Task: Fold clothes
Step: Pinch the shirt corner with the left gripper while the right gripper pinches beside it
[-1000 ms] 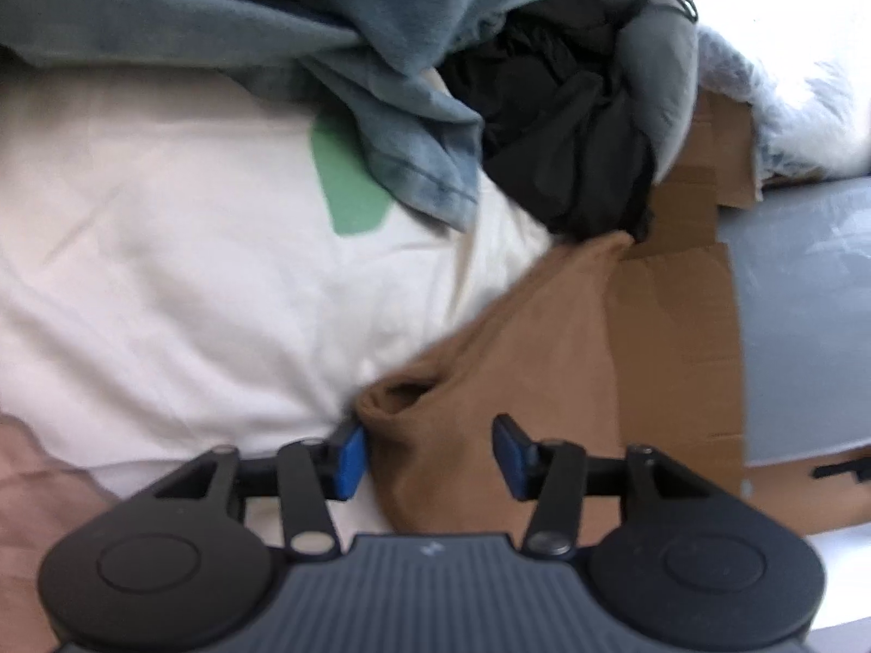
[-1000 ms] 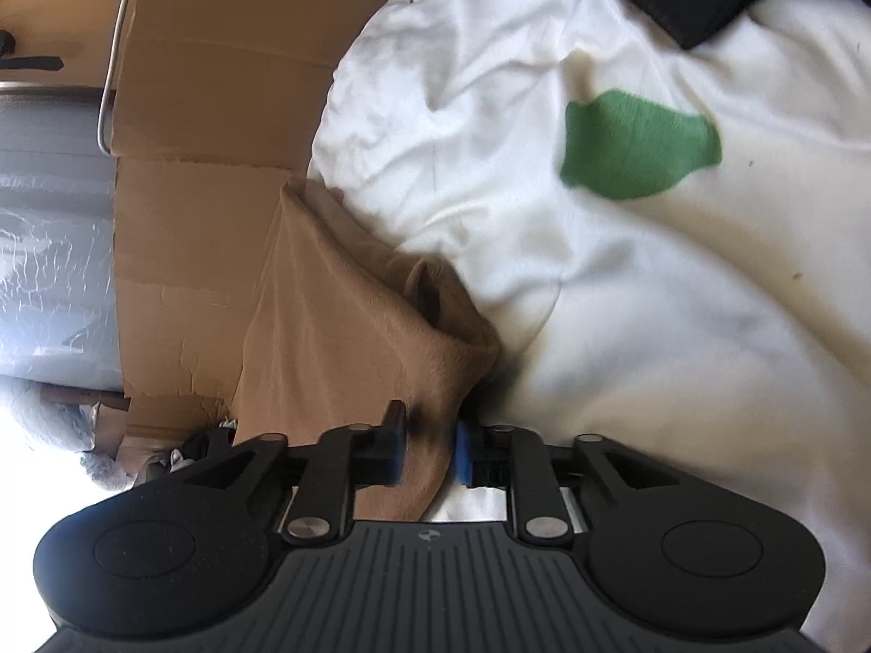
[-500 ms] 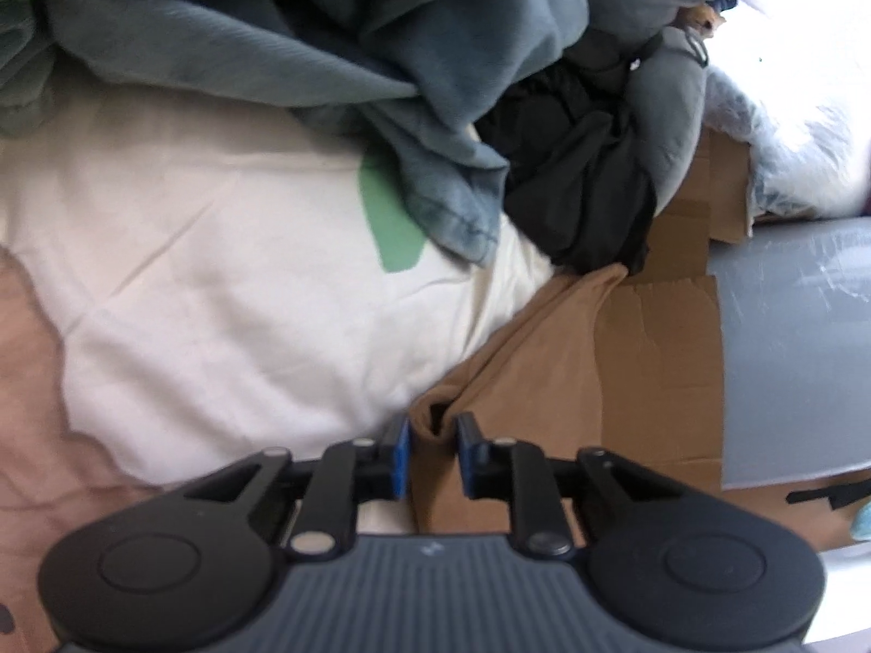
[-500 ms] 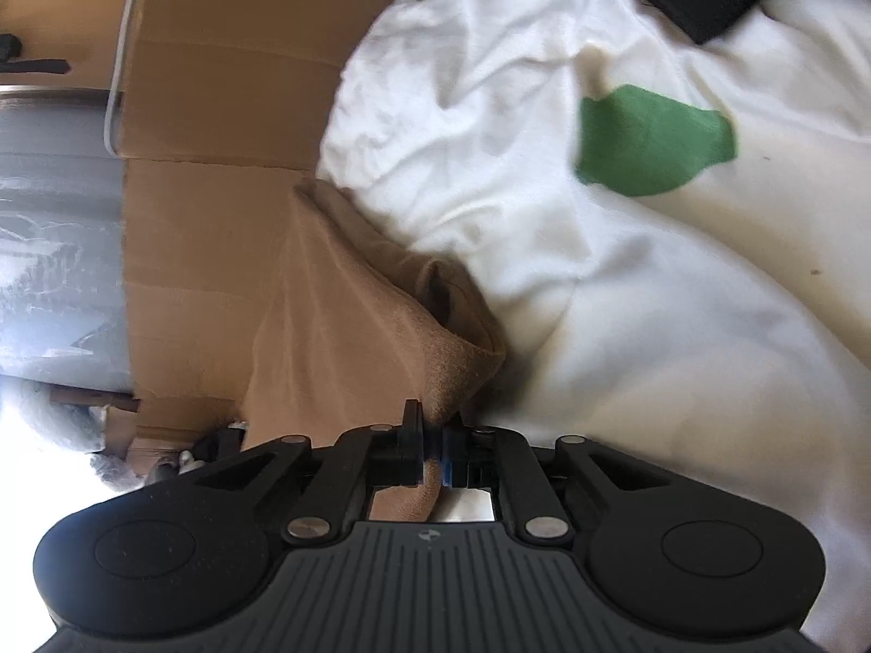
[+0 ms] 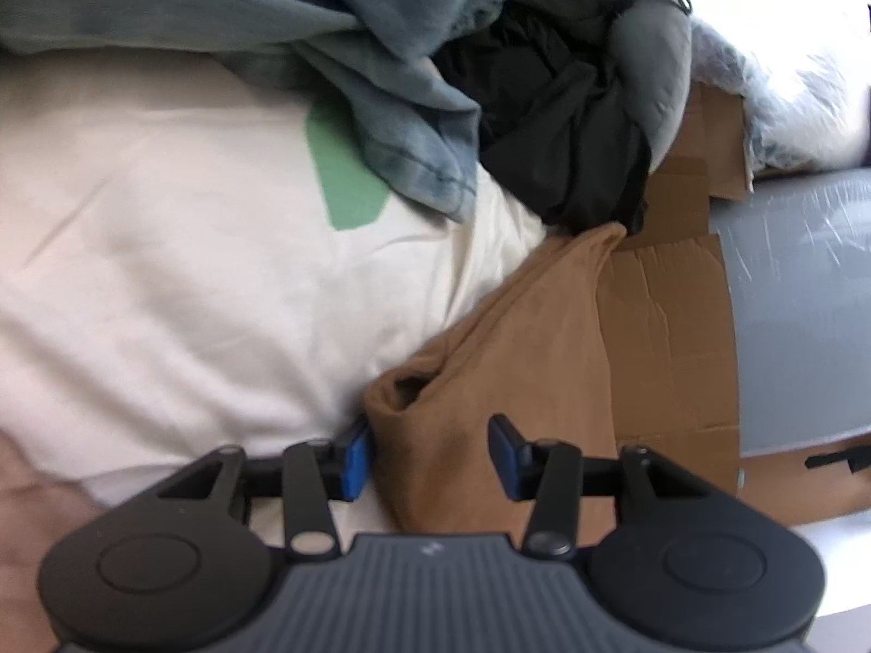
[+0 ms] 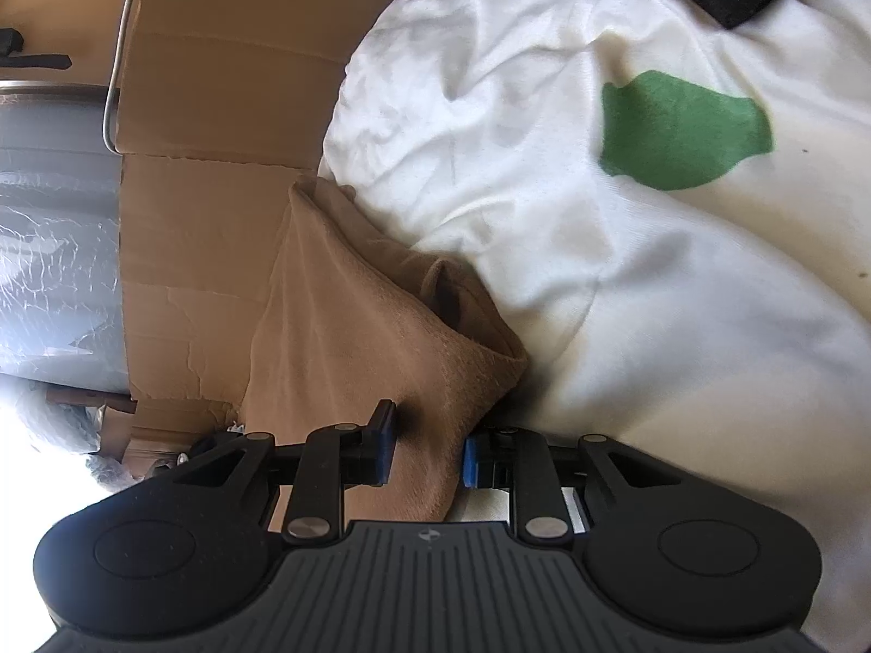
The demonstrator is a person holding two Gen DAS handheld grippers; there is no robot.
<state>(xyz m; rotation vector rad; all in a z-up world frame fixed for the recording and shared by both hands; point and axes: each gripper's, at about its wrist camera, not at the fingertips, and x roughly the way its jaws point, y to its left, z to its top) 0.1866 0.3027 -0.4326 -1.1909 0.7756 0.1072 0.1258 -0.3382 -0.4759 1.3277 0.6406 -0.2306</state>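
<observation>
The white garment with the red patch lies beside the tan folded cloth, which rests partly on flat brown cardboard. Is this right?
Not quite: the patch is green, not red. The right wrist view shows the green patch clearly on the white garment. The rest holds: the white garment lies beside the tan folded cloth, which rests partly on the flat brown cardboard.

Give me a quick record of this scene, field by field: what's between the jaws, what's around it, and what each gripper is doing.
garment in work: brown cloth, folded, lying partly on cardboard
beside it: white garment with green patch
behind: pile of blue-grey and black clothes
left gripper: jaws opening, brown cloth between them, not pinched
right gripper: jaws opening, brown cloth between them
</observation>
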